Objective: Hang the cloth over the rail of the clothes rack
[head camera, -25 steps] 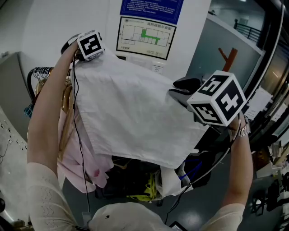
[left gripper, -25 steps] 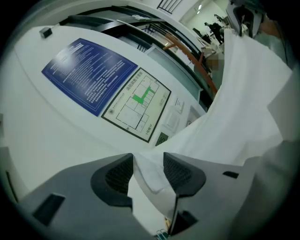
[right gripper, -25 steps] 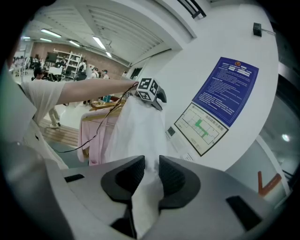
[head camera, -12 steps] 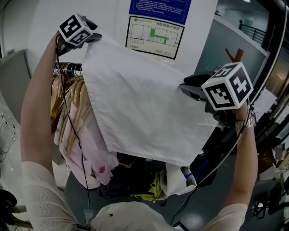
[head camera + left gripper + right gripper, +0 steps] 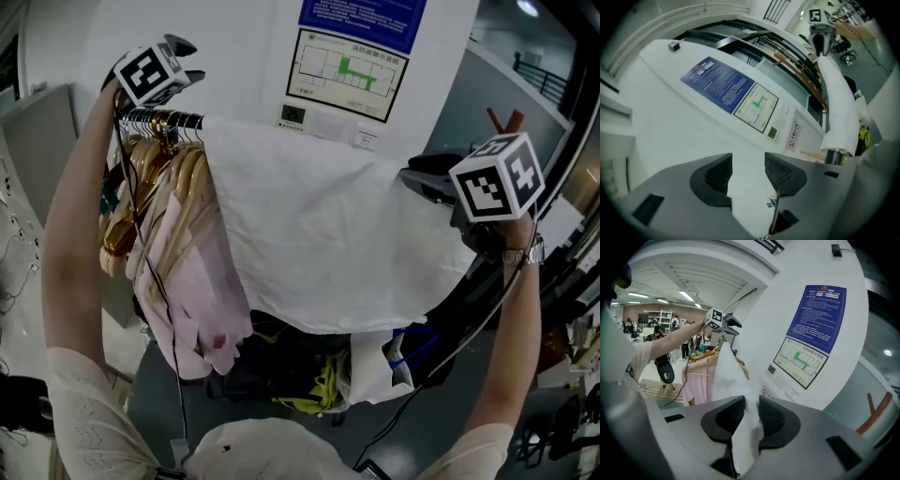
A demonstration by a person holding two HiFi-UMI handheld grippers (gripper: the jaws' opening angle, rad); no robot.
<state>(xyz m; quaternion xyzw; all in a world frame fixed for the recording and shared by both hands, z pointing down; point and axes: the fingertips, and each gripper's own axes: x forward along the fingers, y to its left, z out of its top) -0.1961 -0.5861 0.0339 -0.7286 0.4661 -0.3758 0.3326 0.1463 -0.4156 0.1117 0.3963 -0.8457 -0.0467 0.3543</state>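
Between my left gripper's point(image 5: 747, 165) jaws only the white wall point(image 5: 684, 131) shows. They have just been opening and stand wide apart, holding nothing, just past the bare end of the rail point(image 5: 159, 119). My right gripper point(image 5: 751, 406) is clamped on the right end of the cloth point(image 5: 319, 234). The cloth lies draped over the rail, its lower edge hanging free above dark clutter point(image 5: 281, 366). Beside its left edge, wooden hangers point(image 5: 173, 178) and pink garments point(image 5: 202, 300) crowd the rail. Open air surrounds the left gripper, and the wall stands close behind.
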